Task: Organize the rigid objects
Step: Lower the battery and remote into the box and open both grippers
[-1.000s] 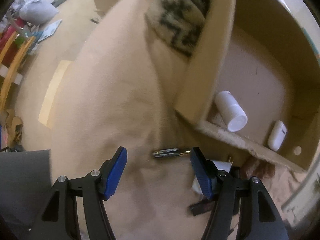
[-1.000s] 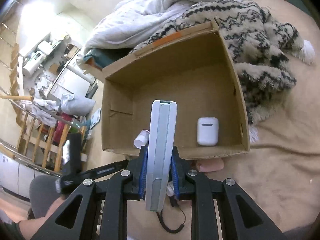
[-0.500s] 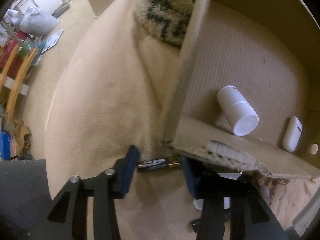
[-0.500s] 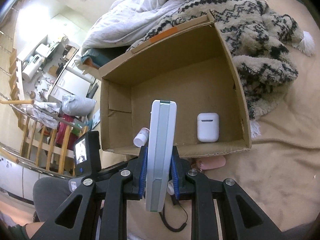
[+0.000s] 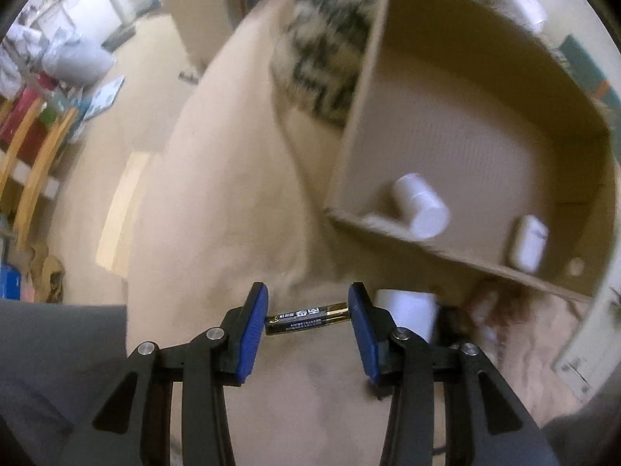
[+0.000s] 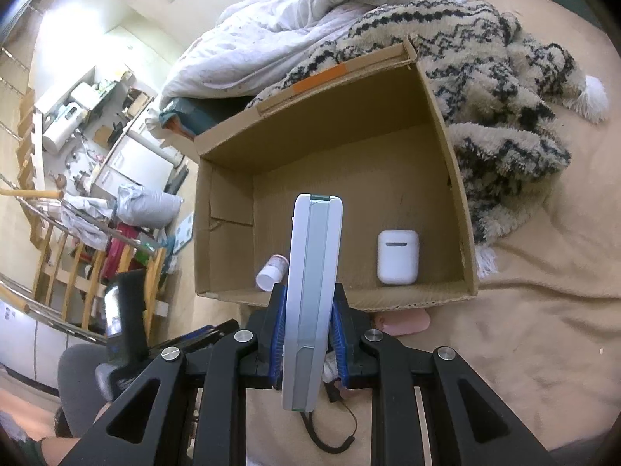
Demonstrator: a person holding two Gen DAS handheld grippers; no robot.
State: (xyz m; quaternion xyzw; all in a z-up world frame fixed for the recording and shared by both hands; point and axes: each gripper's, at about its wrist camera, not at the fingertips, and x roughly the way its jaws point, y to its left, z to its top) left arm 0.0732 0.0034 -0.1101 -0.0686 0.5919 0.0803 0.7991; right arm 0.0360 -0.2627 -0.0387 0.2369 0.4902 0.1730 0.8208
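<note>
My left gripper [image 5: 307,316] is shut on a black and gold battery [image 5: 308,315], held end to end between the blue pads, above the beige bed cover. The open cardboard box [image 5: 396,73] lies ahead to the right. Inside it are a white bottle [image 5: 421,206] on its side and a white earbud case [image 5: 528,241]. My right gripper [image 6: 308,324] is shut on a flat white and grey device [image 6: 310,295], held upright just in front of the box [image 6: 446,143]. The bottle [image 6: 271,272] and earbud case [image 6: 398,257] show there too.
A patterned fluffy blanket [image 6: 504,89] and a white duvet [image 6: 310,15] lie behind and right of the box. A pink item [image 6: 403,322] and a black cord [image 6: 330,439] lie on the bed cover [image 6: 543,349] near the box front. The bed edge [image 5: 155,202] drops off at left.
My left gripper closed on the battery and lifted it off the cover, pulling back from the box corner. The right gripper with the device has stayed almost still.
</note>
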